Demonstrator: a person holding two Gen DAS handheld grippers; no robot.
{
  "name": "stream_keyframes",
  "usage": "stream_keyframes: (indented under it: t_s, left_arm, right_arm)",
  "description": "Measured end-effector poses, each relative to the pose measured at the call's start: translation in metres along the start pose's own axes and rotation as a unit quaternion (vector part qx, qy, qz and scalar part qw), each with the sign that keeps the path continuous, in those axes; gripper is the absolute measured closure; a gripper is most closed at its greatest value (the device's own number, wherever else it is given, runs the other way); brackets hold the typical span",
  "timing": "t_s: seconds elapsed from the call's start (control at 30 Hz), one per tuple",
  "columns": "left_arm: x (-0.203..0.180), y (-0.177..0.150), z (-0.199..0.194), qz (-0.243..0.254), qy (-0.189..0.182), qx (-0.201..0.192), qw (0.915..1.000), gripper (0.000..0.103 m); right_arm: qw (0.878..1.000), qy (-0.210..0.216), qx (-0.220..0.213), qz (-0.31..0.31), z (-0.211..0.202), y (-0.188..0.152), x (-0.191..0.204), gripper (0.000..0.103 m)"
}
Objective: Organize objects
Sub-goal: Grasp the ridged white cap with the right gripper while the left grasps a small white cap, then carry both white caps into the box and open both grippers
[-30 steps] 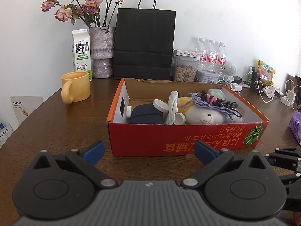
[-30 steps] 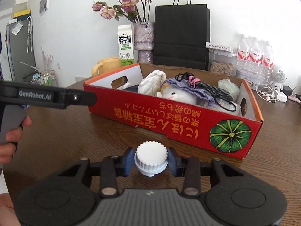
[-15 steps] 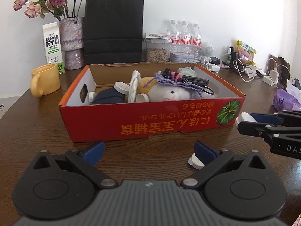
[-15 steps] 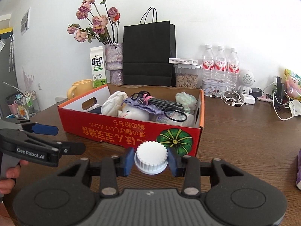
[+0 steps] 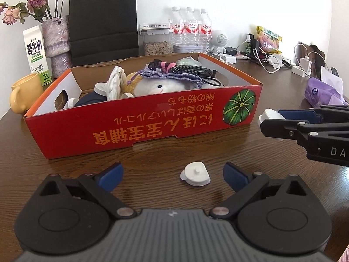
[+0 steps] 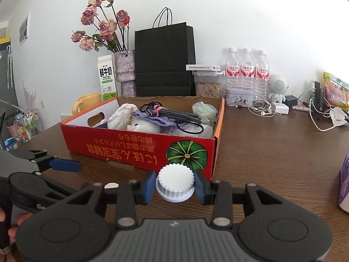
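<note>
Half a second on, the small white tag (image 5: 195, 174) has slid from beside the right-hand fingertip toward the middle of the left gripper (image 5: 173, 174), and the red box (image 5: 139, 128) has drifted further toward 11 o'clock in the left wrist view. Spread wide, the left gripper's blue pads (image 5: 110, 173) flank the tag, which lies flat on the wooden table (image 5: 65, 168) at about 1 o'clock from the midpoint between them, nearer the right pad and touching neither. Beyond the tag at 12 o'clock stands the red box, its long printed wall facing the camera.

At 3 o'clock in the same view the right gripper (image 5: 271, 118) reaches in from the edge, a white ribbed cap (image 5: 268, 115) showing at its tips. The right wrist view confirms it: the right gripper (image 6: 175, 184) is clamped narrowly on the white ribbed cap (image 6: 175, 182), one blue pad (image 6: 149, 184) pressed against each side, held just short of the red box (image 6: 139, 150) near its pumpkin emblem. The left gripper's finger (image 6: 64, 165) juts in at 9 o'clock.

Inside the box lie a white plush toy (image 5: 157, 86), a purple pouch (image 5: 172, 77), a coiled black cable (image 5: 189, 68) and other items. Farther back, at 10 o'clock, sit a yellow mug (image 5: 23, 95) and a milk carton (image 5: 36, 53); a black paper bag (image 5: 103, 19) and three water bottles (image 5: 192, 29) stand against the wall.
</note>
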State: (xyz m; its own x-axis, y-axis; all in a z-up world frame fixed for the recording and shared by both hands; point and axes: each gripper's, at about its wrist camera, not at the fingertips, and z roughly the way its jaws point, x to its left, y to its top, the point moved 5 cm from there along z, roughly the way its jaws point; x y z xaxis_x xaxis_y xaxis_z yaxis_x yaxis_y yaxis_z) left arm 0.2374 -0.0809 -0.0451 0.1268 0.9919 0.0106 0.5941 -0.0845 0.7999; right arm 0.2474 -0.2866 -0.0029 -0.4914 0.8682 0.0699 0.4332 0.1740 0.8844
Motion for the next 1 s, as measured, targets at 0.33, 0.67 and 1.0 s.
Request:
stream_keyframes:
  t_s: [0.33, 0.67, 1.0]
  left_arm:
    - [-0.010, -0.003, -0.001, 0.018, -0.014, -0.003, 0.9997, 0.076]
    - [0.017, 0.027, -0.029, -0.011, 0.005, -0.072, 0.9973, 0.076]
    - [0.063, 0.079, -0.040, -0.031, 0.051, -0.131, 0.9896, 0.076]
  right_arm:
    - [1.000, 0.009, 0.002, 0.003, 0.003, -0.005, 0.002, 0.065]
    - [1.000, 0.015, -0.022, -0.008, 0.004, 0.016, 0.012, 0.065]
    - [0.998, 0.011, -0.058, -0.027, 0.026, 0.065, 0.025, 0.065]
